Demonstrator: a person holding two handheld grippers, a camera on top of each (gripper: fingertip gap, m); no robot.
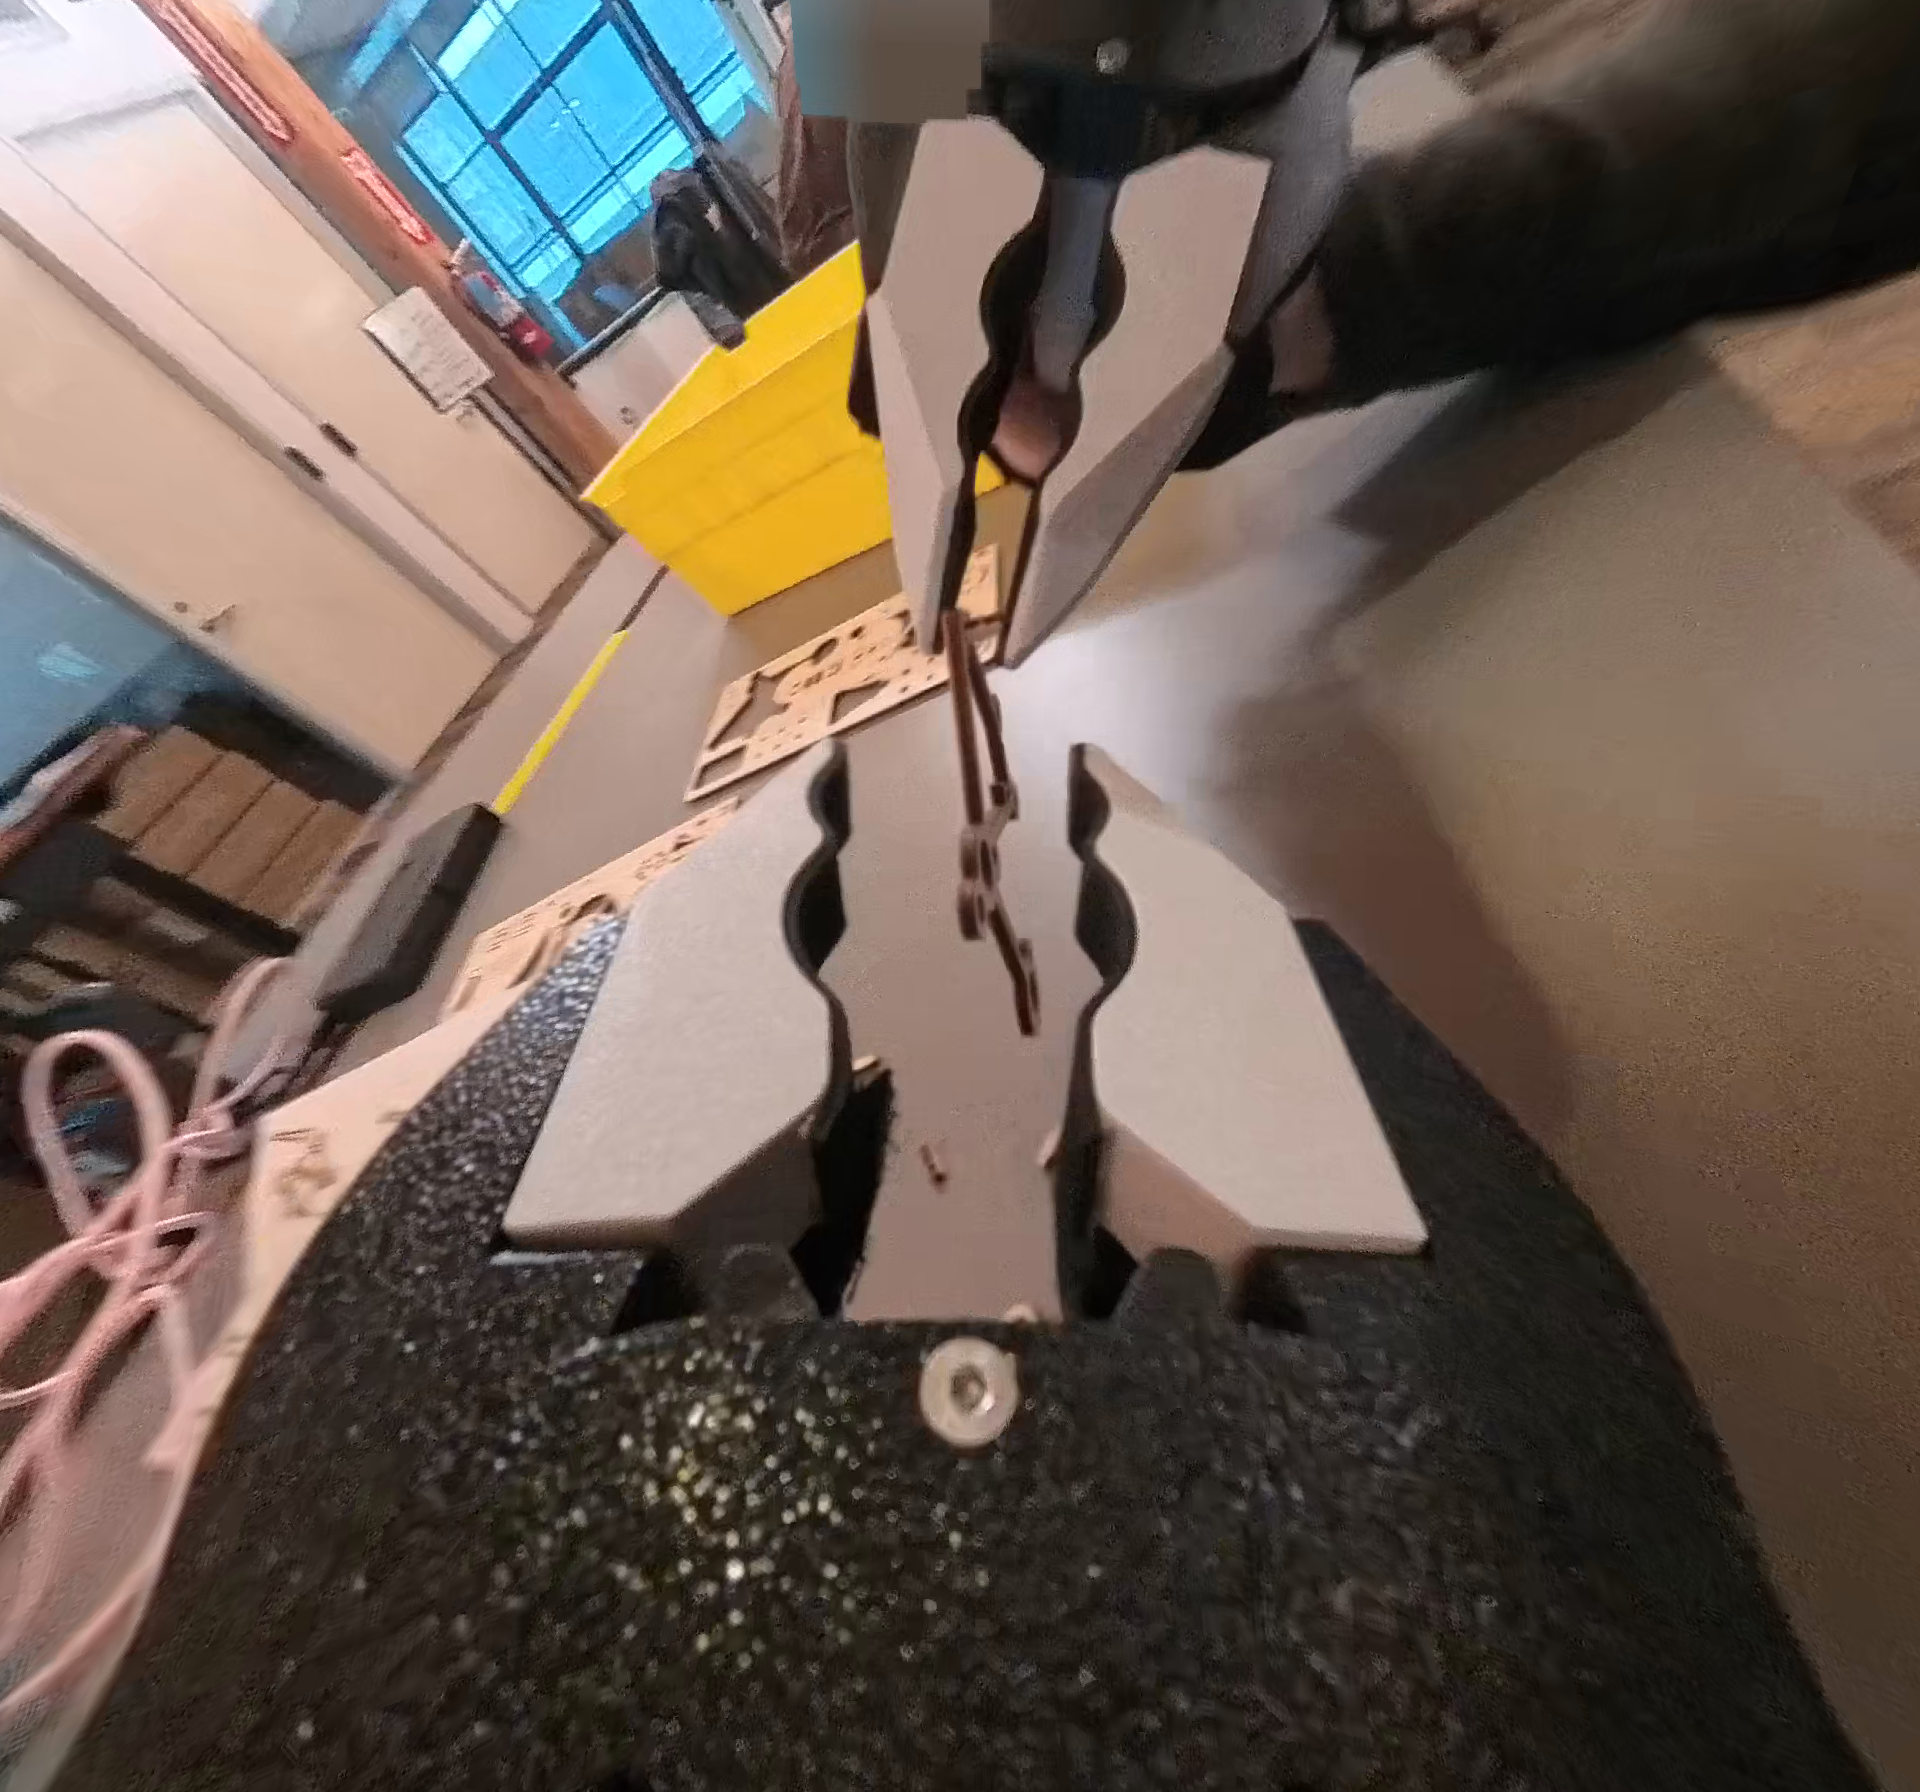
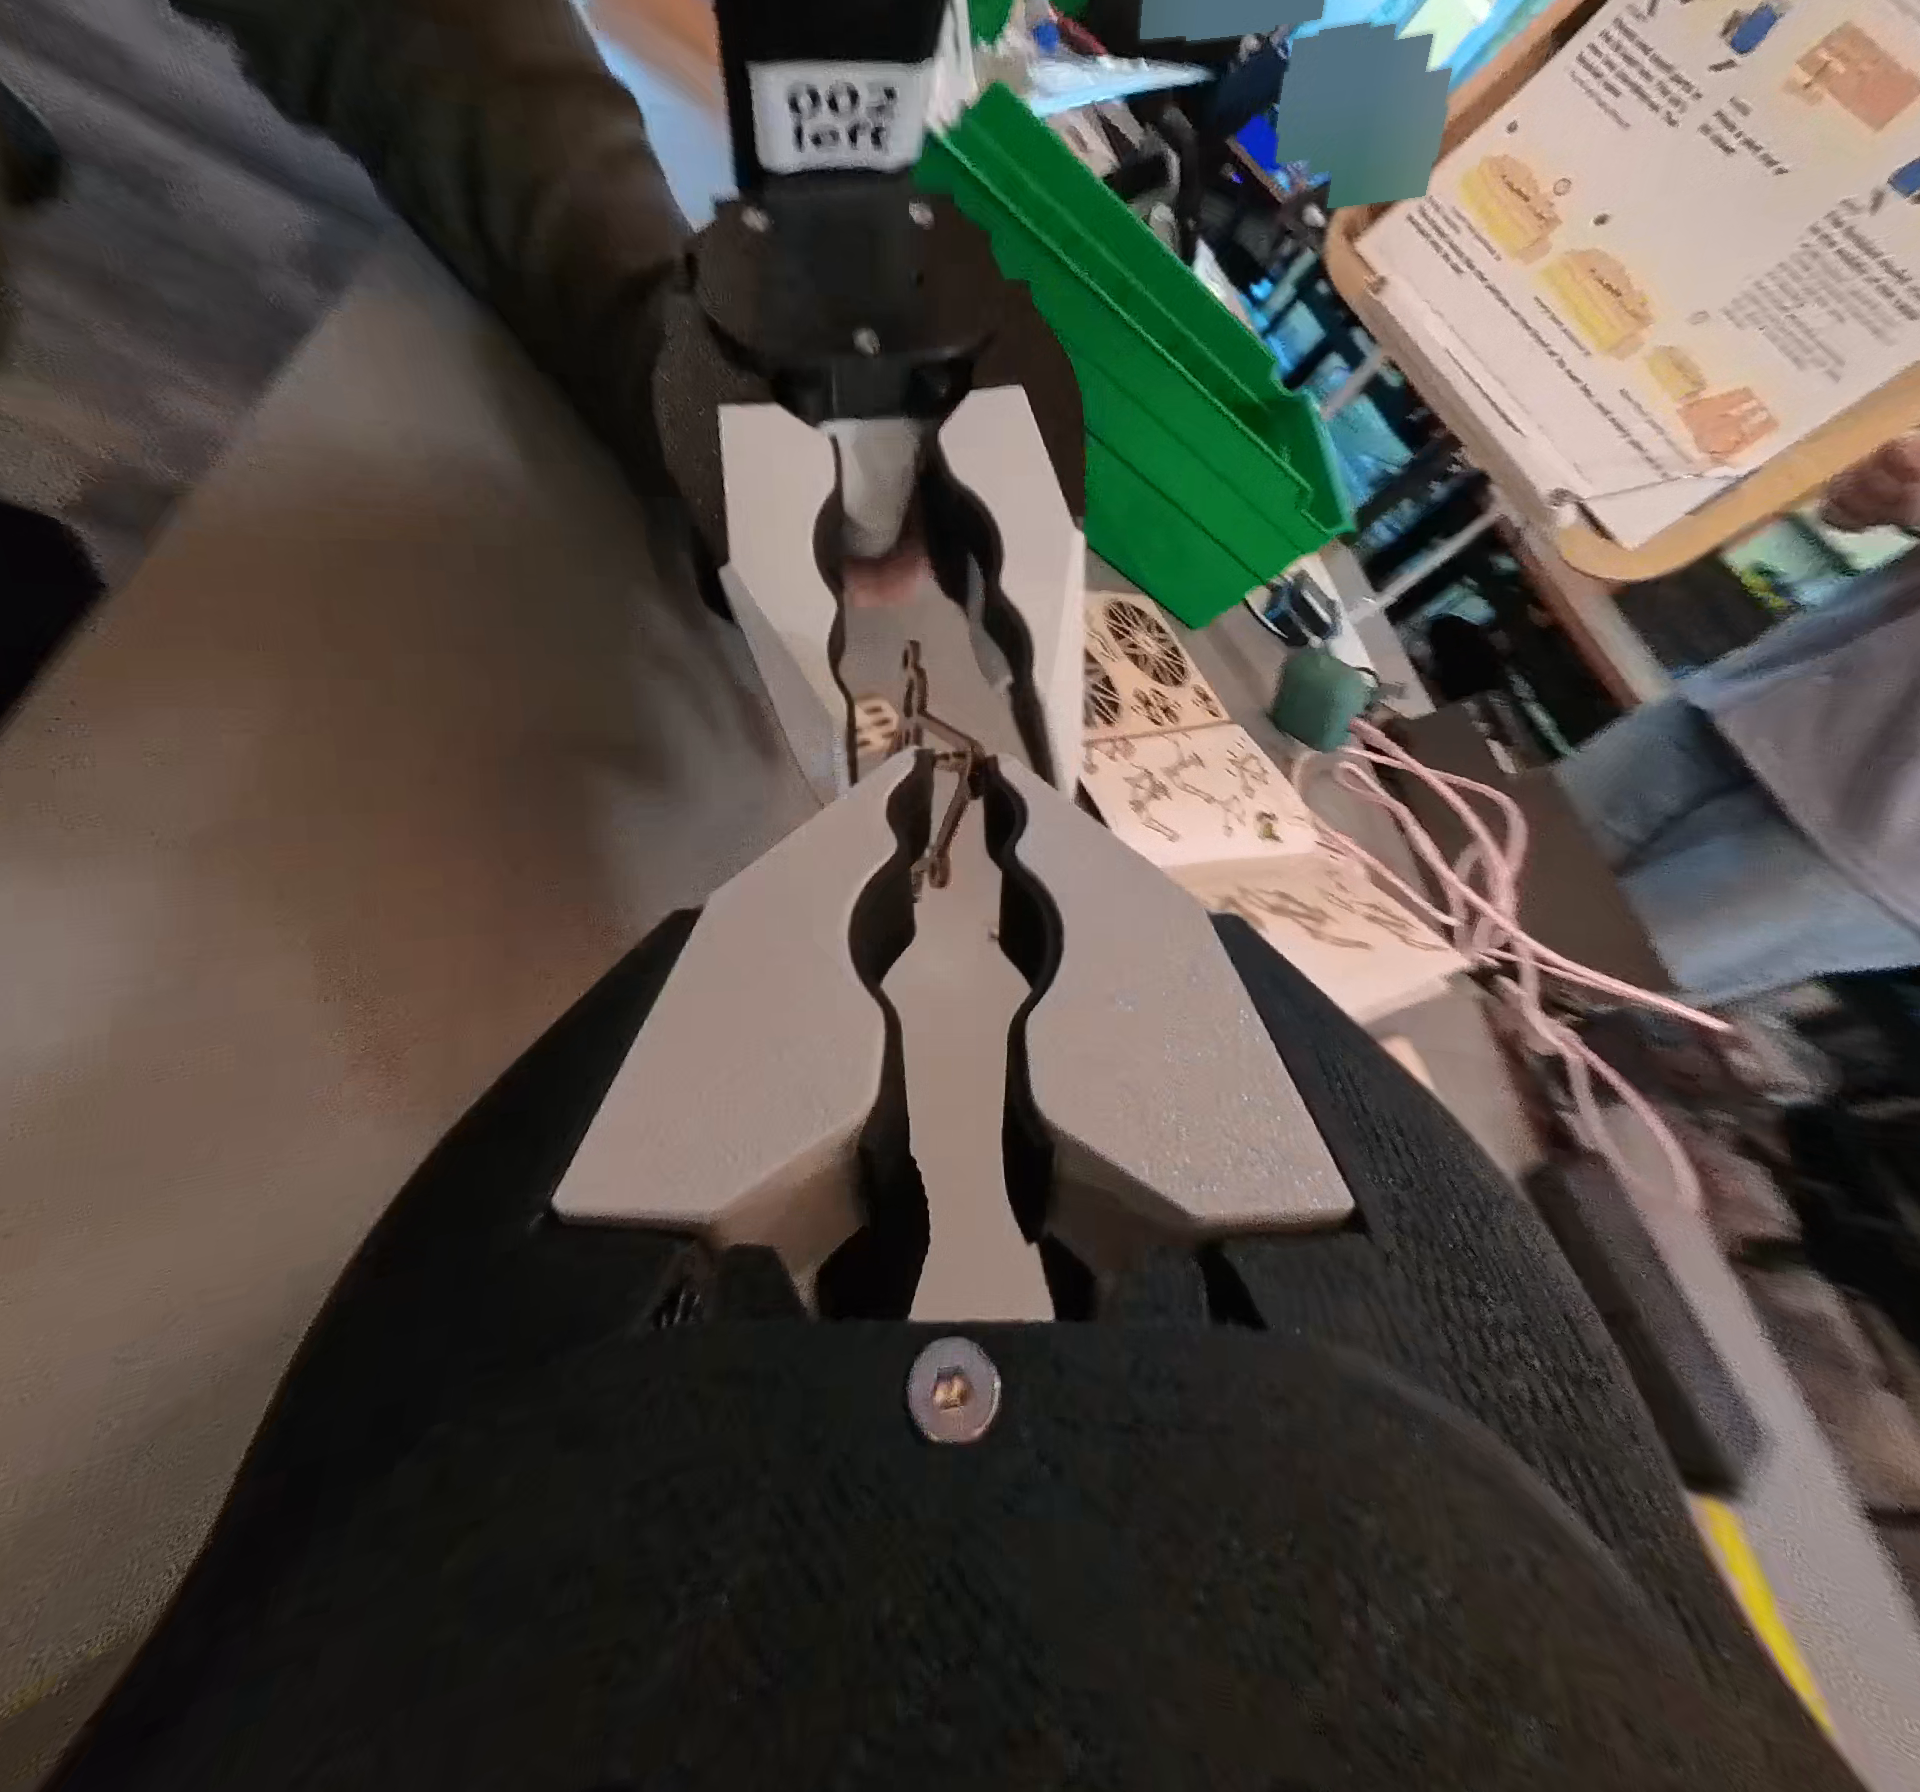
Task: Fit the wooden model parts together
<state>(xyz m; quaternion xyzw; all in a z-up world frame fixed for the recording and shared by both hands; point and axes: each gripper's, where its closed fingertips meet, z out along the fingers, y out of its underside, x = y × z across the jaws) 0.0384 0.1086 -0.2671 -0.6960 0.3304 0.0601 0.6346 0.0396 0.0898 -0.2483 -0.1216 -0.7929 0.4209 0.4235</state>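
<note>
the right gripper (image 2: 951,771) is nearly closed, its fingertips pinching one end of a thin dark brown laser-cut wooden linkage of slim bars with round eyelets (image 1: 992,838). the piece hangs in the air above the grey table top (image 1: 1351,703), running from the right gripper's tips into the space between the left gripper's fingers. the left gripper (image 1: 956,786) stands wide open, and there is clear space on both sides between its grey fingers (image 1: 717,994) and the linkage, so it holds nothing. that leaves the whole piece carried by one small pinch at its very end, and that is the main risk: a jointed, slender part held only at the end can swing or fold at its joints, so the free end may not stay where the left gripper expects it. if the left gripper closes while the bars are off centre or tilted, it may catch an edge, twist the joint or snap the thin wood. the pinch itself looks shallow, so a sideways knock could lever the piece out and drop it on the table. pale laser-cut plywood sheets with cut-outs (image 1: 821,693) lie on the table behind, near a yellow plastic bin (image 1: 748,485), and loose pink cables (image 2: 1475,859) trail beside more sheets, where a dropped part could be hard to pick out. both views are blurred, so exact alignment is hard to judge.
</note>
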